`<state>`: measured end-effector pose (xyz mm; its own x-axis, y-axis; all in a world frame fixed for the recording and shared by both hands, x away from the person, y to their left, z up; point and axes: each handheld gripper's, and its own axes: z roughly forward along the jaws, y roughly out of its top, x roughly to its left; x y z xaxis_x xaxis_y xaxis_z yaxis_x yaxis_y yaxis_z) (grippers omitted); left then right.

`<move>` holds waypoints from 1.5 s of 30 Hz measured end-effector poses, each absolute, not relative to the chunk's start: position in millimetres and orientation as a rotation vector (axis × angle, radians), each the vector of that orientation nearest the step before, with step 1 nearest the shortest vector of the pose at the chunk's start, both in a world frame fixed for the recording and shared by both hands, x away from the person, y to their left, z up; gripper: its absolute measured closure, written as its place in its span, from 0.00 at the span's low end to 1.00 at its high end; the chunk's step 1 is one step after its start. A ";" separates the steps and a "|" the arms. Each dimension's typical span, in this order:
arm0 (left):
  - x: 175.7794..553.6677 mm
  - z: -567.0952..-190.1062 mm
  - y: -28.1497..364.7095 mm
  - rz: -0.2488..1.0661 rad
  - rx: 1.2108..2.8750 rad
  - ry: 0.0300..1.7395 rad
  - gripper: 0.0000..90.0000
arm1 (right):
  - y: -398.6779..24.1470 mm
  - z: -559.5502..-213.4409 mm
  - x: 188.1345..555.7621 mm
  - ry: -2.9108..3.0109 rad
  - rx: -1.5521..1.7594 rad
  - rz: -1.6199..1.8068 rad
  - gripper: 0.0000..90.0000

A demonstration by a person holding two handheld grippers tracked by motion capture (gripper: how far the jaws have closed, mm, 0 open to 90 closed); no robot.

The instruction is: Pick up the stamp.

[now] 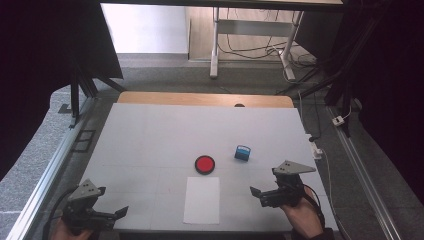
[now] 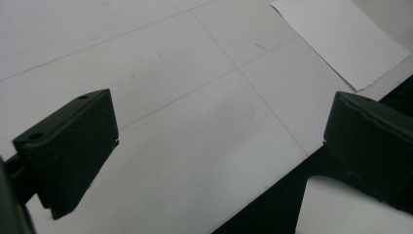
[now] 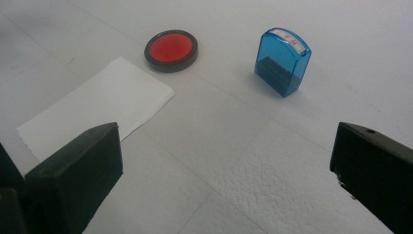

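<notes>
Two grippers, one per hand, both at the near edge of the table (image 1: 150,130). The left gripper (image 1: 121,212) is at the near-left corner; its jaws stand wide apart with nothing btw them, and in the left gripper view they frame only bare white surface and the table's edge. The right gripper (image 1: 256,194) is at the near-right side; its jaws are also wide and hold nothing.

Btw the two grippers lies one sheet of white paper (image 1: 201,200), flat, approx. rectangular, with a slightly ragged edge in the right gripper view.

Just beyond the paper, near but not touching it, is one round ink pad (image 1: 205,164): a black rim with a red centre, lying flat.

To the right of the pad and a bit farther is one stamp (image 1: 243,152). It is of clear blue plastic, stands upright, with a rounded top that bears a white label; the text on it is too small to read. A dark block shows inside its lower part. The stamp is apart from the pad and ahead of the right gripper.
</notes>
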<state>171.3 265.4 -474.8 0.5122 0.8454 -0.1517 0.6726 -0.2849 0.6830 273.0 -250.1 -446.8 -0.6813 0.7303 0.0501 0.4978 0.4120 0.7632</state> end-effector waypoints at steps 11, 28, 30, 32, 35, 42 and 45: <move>171.5 -474.9 265.8 0.313 2.041 1.236 0.00 | -243.1 -448.0 285.9 2.385 1.078 1.098 0.00; 172.0 -475.0 265.9 0.306 2.043 1.238 0.00 | -235.9 -450.5 319.7 2.425 1.072 1.051 0.00; 172.0 -475.0 265.9 0.305 2.043 1.238 0.00 | -235.6 -450.4 323.9 2.428 1.076 1.053 0.00; 172.1 -475.0 265.9 0.305 2.043 1.238 0.00 | -234.8 -450.5 327.5 2.434 1.076 1.055 0.00; 172.2 -475.1 265.8 0.305 2.044 1.238 0.00 | -233.1 -451.2 332.5 2.444 1.074 1.039 0.00; 172.3 -475.1 265.8 0.304 2.045 1.238 0.00 | -229.9 -452.0 345.7 2.452 1.071 1.020 0.00; 172.2 -475.1 265.8 0.304 2.045 1.238 0.00 | -228.7 -452.3 351.3 2.455 1.061 1.011 0.00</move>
<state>172.2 265.8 -475.1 0.5120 0.8446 -0.1568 0.6759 -0.2834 0.6803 351.3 -228.7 -452.3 -0.6907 0.7229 0.0180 0.5259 0.4851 0.6987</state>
